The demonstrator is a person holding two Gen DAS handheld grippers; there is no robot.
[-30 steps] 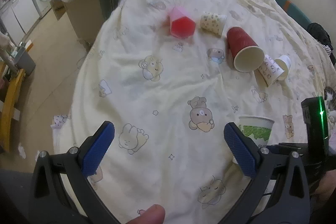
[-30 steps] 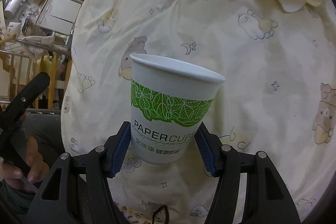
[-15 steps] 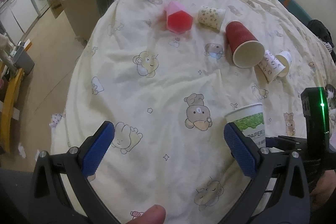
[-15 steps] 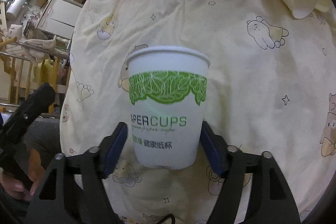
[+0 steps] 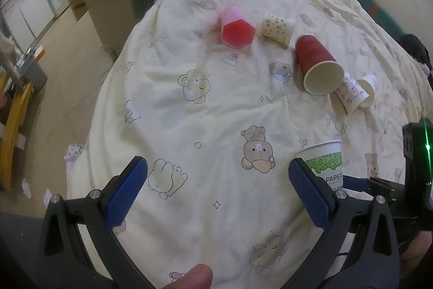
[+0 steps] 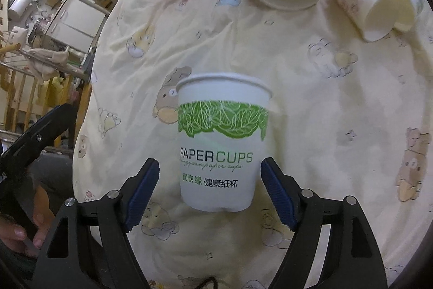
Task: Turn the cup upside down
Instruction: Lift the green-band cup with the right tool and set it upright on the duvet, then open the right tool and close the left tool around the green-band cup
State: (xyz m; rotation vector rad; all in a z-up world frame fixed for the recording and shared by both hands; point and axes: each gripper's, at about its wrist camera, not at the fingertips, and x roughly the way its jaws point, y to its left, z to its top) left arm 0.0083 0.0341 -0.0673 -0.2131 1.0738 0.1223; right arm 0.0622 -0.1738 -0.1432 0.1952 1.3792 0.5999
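A white paper cup with a green leaf band and "PAPER CUPS" print [image 6: 220,142] stands upright, mouth up, on the cream bear-print bedsheet [image 6: 324,104]. My right gripper [image 6: 211,194] is open around its lower part, with a gap between each blue pad and the cup wall. The same cup shows at the right of the left wrist view [image 5: 323,163], partly behind a finger. My left gripper [image 5: 216,188] is open and empty above the sheet, left of the cup.
Further back on the bed lie a red cup on its side [image 5: 316,67], a pink faceted cup [image 5: 236,30], a small patterned cup [image 5: 277,29] and two small white patterned cups [image 5: 356,92]. The bed's left edge drops to the floor [image 5: 54,67].
My right gripper has opened and let go of the cup, which now stands upright on the sheet. The left gripper has barely moved.
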